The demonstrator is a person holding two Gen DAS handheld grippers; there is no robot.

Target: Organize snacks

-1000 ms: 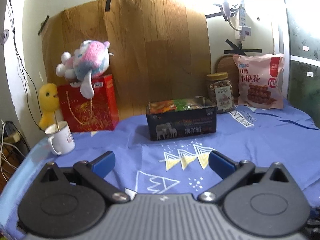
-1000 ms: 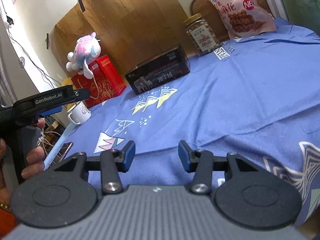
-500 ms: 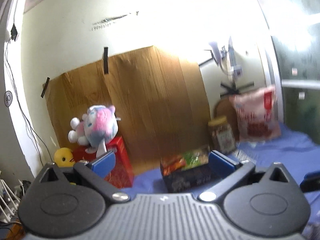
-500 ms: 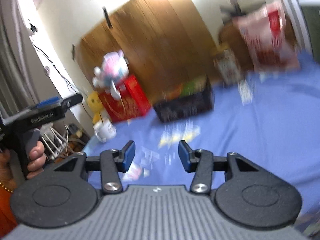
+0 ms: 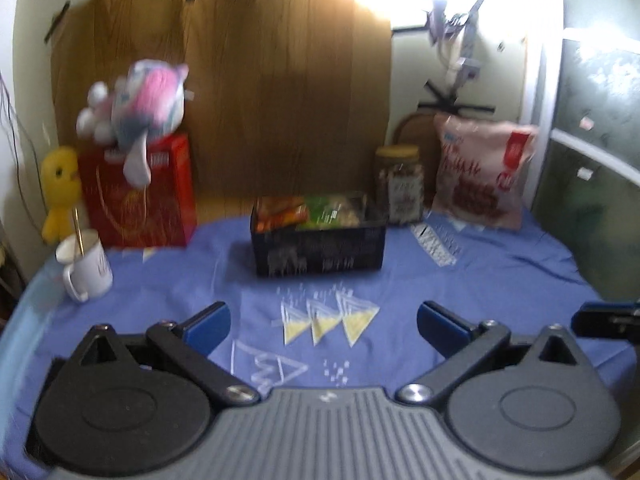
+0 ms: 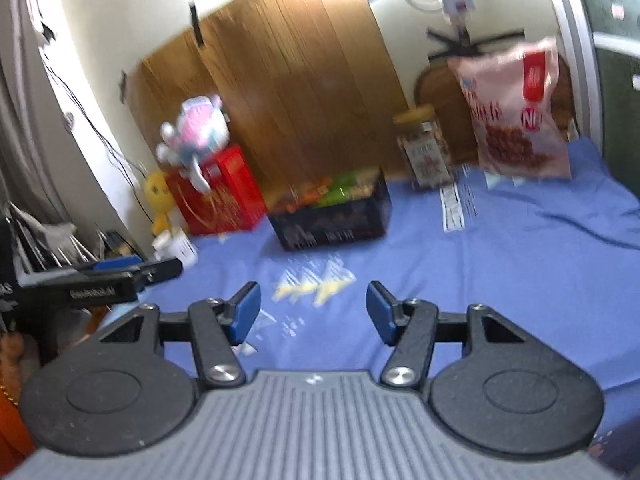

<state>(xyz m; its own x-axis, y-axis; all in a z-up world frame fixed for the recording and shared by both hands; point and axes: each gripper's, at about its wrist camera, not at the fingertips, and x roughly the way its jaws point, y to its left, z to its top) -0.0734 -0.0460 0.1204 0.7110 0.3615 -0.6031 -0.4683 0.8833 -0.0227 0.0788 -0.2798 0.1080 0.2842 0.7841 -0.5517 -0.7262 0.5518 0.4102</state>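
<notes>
While blurred, black snack box (image 5: 320, 256) shows orange, green packets (image 5: 308, 214), open-topped.

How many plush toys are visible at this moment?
2. The pink-and-white plush sits atop the red gift box; the yellow duck plush stands beside that box, behind the white mug. Others could be hidden off-frame.

You see a wrinkled matt blue cloth table cover (image 5: 500, 280), a glossy pink plastic snack bag (image 5: 482, 174), and a wood-grain brown back panel (image 5: 256, 80).
</notes>
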